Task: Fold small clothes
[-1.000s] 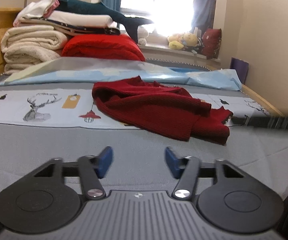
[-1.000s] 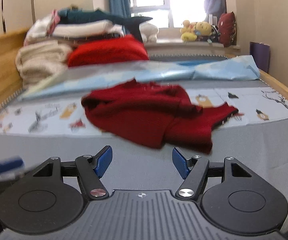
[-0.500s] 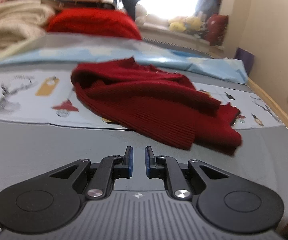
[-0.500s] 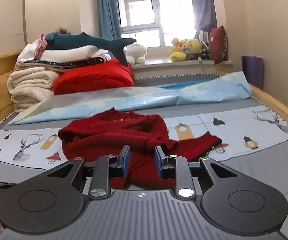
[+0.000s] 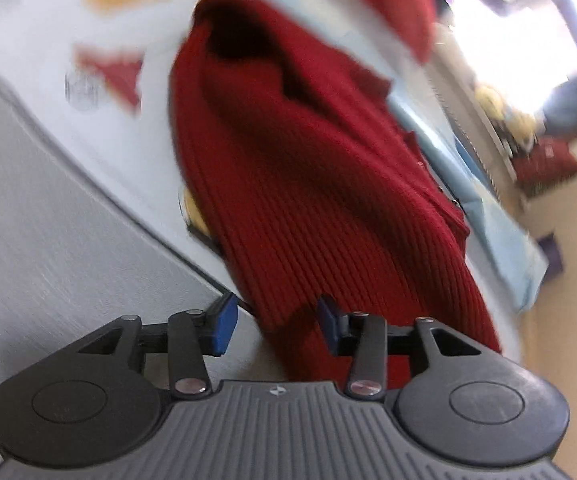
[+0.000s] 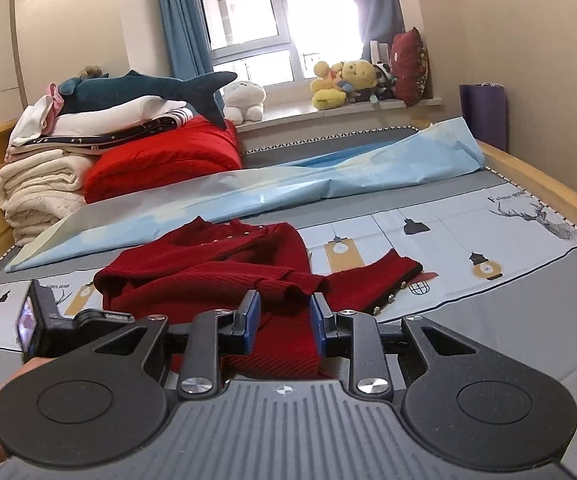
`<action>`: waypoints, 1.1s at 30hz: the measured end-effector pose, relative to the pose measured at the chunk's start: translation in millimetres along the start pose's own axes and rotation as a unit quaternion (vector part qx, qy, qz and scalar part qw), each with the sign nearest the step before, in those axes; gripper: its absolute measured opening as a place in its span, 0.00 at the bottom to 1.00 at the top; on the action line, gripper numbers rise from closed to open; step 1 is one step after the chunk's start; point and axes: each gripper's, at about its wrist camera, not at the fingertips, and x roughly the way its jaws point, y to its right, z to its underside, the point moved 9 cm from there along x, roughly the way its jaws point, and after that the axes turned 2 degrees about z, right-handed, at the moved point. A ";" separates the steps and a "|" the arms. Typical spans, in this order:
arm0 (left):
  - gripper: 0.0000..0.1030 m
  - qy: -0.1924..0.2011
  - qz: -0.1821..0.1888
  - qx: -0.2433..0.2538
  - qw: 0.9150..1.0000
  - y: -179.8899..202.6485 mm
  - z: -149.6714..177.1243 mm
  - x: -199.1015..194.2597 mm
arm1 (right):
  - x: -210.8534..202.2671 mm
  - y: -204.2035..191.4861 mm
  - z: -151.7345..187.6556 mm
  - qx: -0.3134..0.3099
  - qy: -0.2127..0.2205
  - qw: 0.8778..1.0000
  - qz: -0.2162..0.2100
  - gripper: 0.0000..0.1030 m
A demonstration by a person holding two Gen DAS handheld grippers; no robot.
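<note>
Crumpled dark-red knit sweater (image 6: pixel 208 276), the only garment laid out, lies on the printed sheet (image 6: pixel 468 224). Left gripper (image 5: pixel 276 322) tilts steeply, rolled, its jaws opening astride a ribbed edge. Right gripper (image 6: pixel 282 322) hovers over the near hem, jaws partly apart, unclamped.

Left gripper (image 5: pixel 274 326) now rolled and dropped close over the near hem of the red knit sweater (image 5: pixel 328 200), no longer well back from it; jaws opening after a near-complete closure, hem lying between the blue pads (image 5: pixel 224 326). Right gripper (image 6: pixel 282 322) advanced to the near edge of the sweater, jaws narrowed from wide, ribbed fabric between them.
</note>
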 end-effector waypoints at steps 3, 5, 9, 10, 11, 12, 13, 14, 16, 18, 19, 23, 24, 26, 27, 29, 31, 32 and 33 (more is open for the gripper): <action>0.44 0.014 0.001 0.000 1.000 7.8 -0.5 7.3 | 1.6 -1.2 -2.0 0.001 0.001 1.000 -0.001 0.28; 0.31 0.004 0.007 0.008 1.000 12.0 -2.4 13.1 | 3.4 -2.7 -3.9 0.002 0.002 1.000 -0.002 0.28; 0.06 -0.025 -0.006 0.109 0.994 18.4 -13.5 3.2 | 5.6 -6.8 -3.3 0.003 0.000 1.000 0.001 0.28; 0.06 -0.027 -0.001 0.139 0.990 19.8 -18.0 -6.7 | 5.4 -8.5 -3.2 0.002 0.000 1.000 0.002 0.28; 0.06 -0.024 0.007 0.166 0.986 20.5 -23.7 -20.3 | 4.4 -10.4 -3.3 0.002 0.002 1.000 0.002 0.28; 0.05 -0.019 0.013 0.191 0.981 20.8 -28.6 -35.8 | 3.6 -11.7 -4.1 0.003 0.005 1.000 0.000 0.28; 0.05 -0.015 0.014 0.217 0.976 18.2 -35.3 -53.3 | 2.5 -13.8 -4.9 0.006 0.007 1.000 -0.002 0.28; 0.05 -0.012 0.011 0.240 0.971 13.6 -40.9 -67.6 | 1.8 -15.6 -4.8 0.006 0.009 1.000 -0.002 0.28; 0.05 -0.002 -0.011 0.294 0.956 -2.1 -51.6 -101.0 | 1.9 -17.5 -4.2 0.009 0.009 1.000 0.000 0.28; 0.05 0.006 -0.049 0.341 0.939 -30.6 -66.8 -129.7 | 2.6 -18.8 -3.0 0.021 0.007 1.000 0.002 0.28; 0.05 0.009 -0.069 0.354 0.933 -47.2 -75.1 -141.3 | 3.3 -18.8 -2.0 0.027 0.004 1.000 0.003 0.28; 0.04 0.020 -0.133 0.373 0.918 -111.4 -108.4 -174.3 | 12.9 -16.7 0.8 0.037 -0.008 0.999 0.010 0.28; 0.04 0.012 -0.127 0.365 0.922 -124.0 -107.9 -178.4 | 20.6 -14.5 2.7 0.046 -0.019 0.999 0.011 0.30; 0.05 -0.010 -0.117 0.361 0.925 -138.0 -102.9 -175.0 | 39.8 -13.1 9.8 0.055 -0.050 0.997 0.009 0.36; 0.05 -0.024 -0.115 0.365 0.924 -141.0 -98.9 -171.8 | 50.8 -14.0 15.2 0.052 -0.069 0.996 0.008 0.36; 0.06 -0.055 -0.121 0.380 0.915 -144.6 -95.7 -167.0 | 79.6 -15.7 28.7 0.030 -0.114 0.993 0.015 0.38; 0.08 -0.078 -0.151 0.387 0.906 -150.3 -93.4 -161.6 | 106.9 -20.2 44.3 0.002 -0.157 0.988 0.014 0.41; 0.14 -0.085 -0.159 0.386 0.905 -153.9 -94.9 -158.9 | 118.8 -22.6 52.0 -0.008 -0.177 0.984 0.013 0.42; 0.21 -0.089 -0.163 0.376 0.908 -160.3 -94.4 -158.8 | 131.4 -24.4 62.2 -0.017 -0.200 0.980 0.012 0.42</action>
